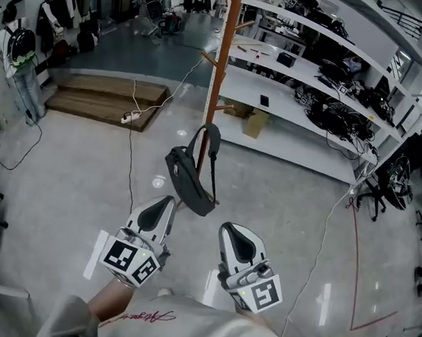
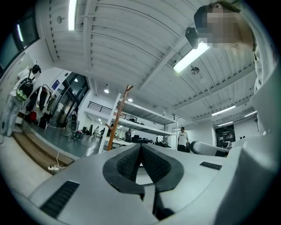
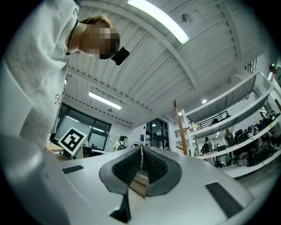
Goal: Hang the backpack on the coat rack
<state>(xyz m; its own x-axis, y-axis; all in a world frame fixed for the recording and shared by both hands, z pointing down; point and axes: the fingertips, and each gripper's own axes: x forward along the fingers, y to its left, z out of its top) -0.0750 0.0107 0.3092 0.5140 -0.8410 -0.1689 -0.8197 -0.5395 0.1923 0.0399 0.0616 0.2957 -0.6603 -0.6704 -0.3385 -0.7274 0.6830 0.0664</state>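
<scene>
A dark backpack (image 1: 189, 177) hangs by its strap against the orange-brown pole of the coat rack (image 1: 220, 72). The peg that carries it is hard to make out. My left gripper (image 1: 167, 203) sits just below and left of the bag, apart from it, jaws shut with nothing between them. My right gripper (image 1: 230, 231) is lower right of the bag, also shut and empty. In the left gripper view the pads (image 2: 131, 165) meet, and the coat rack (image 2: 115, 118) stands far off. In the right gripper view the pads (image 3: 129, 167) touch, and the coat rack (image 3: 178, 127) is distant.
Long white shelves (image 1: 309, 78) loaded with dark gear run along the right. A wooden platform (image 1: 104, 101) lies at the left with a power strip and cable (image 1: 132, 117). A cardboard box (image 1: 255, 123) sits under the shelf. Office chairs (image 1: 384, 185) stand at the right edge.
</scene>
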